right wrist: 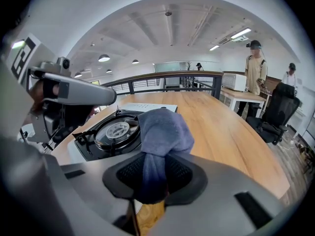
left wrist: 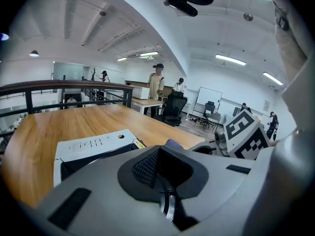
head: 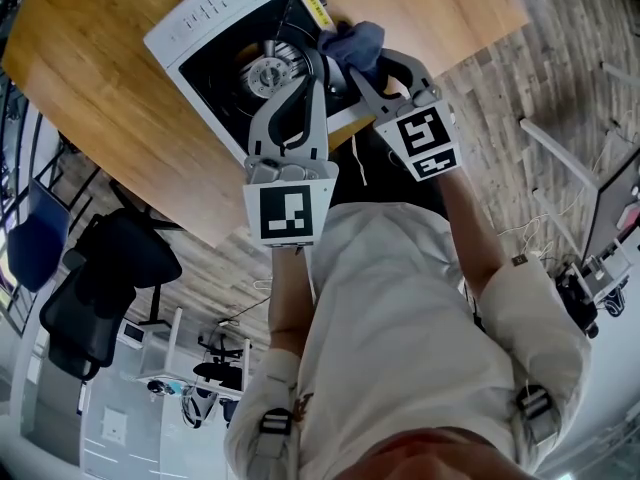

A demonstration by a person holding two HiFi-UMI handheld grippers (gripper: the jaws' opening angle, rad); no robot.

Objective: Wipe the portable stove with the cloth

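The head view looks steeply down from behind both tools, with the portable stove [head: 215, 13] just beyond the tips of the left gripper [head: 316, 60] and the right gripper [head: 352, 66]. Each gripper view sits close behind its own jaws and faces forward over the portable stove. Each also catches the other gripper at its side.

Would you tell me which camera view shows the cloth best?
The right gripper view: the blue cloth bunches between the right gripper's jaws. The head view shows a small bundle; the left gripper view, only a sliver.
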